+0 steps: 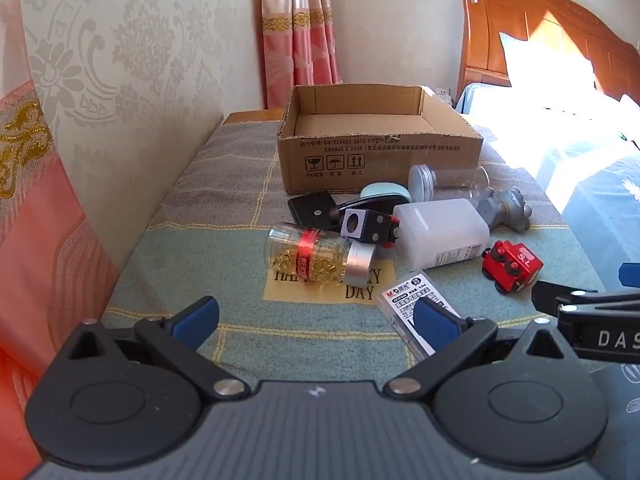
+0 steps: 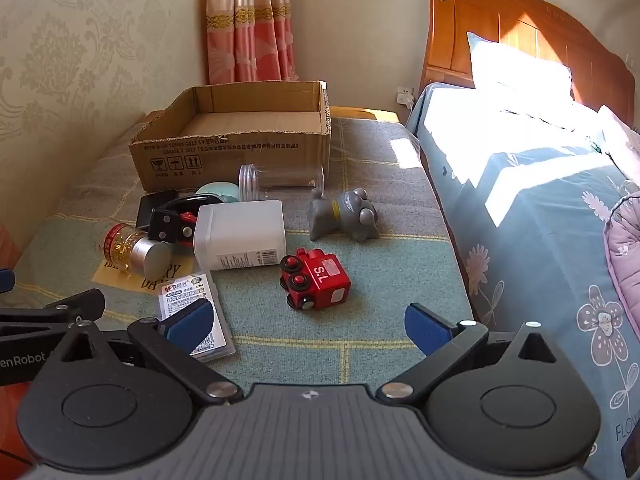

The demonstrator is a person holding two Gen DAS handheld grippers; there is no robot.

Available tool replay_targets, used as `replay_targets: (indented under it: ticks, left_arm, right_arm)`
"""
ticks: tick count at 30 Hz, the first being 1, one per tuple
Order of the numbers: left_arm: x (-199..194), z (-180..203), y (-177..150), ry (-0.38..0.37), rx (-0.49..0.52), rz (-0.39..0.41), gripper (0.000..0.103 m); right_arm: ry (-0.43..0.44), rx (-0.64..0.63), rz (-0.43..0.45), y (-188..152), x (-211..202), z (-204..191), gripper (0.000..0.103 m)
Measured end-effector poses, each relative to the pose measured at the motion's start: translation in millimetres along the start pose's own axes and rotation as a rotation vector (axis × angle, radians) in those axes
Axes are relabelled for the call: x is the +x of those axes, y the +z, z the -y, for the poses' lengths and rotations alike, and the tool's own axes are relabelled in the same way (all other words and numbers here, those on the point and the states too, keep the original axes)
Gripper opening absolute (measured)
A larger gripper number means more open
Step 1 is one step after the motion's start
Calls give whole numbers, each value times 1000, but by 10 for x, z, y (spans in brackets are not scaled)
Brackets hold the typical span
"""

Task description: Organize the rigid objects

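Note:
An open cardboard box (image 1: 376,148) (image 2: 236,148) stands at the far end of a cloth-covered table. In front of it lies a heap: a clear jar of gold capsules (image 1: 316,254) (image 2: 132,250) on its side, a white plastic bottle (image 1: 440,232) (image 2: 240,234), a clear lidded jar (image 1: 448,182) (image 2: 280,182), a grey toy animal (image 1: 508,208) (image 2: 344,216), a red toy train (image 1: 512,266) (image 2: 316,278), a black cube part (image 1: 366,224) and a flat stationery pack (image 1: 416,304) (image 2: 192,308). My left gripper (image 1: 316,320) and right gripper (image 2: 308,326) hover open and empty before the heap.
A bed (image 2: 540,184) with a blue flowered cover and wooden headboard (image 2: 520,28) runs along the table's right side. A patterned wall (image 1: 120,60) borders the left, pink curtains (image 2: 248,24) hang behind. A black flat case (image 1: 312,206) and mint round thing (image 1: 386,192) lie by the box.

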State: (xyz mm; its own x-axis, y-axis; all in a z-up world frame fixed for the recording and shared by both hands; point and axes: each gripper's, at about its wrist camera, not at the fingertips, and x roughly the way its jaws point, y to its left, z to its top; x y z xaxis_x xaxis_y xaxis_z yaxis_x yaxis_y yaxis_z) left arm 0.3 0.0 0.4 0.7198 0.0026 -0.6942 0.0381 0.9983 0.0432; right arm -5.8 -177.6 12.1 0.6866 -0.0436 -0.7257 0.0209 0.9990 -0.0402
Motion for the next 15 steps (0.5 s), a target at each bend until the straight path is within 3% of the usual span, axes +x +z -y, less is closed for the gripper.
replay_targets:
  ticks: [15]
  left_arm:
    - [-18, -9, 36, -2, -16, 8, 103]
  right_arm:
    - [2, -1, 1, 19, 15, 17, 103]
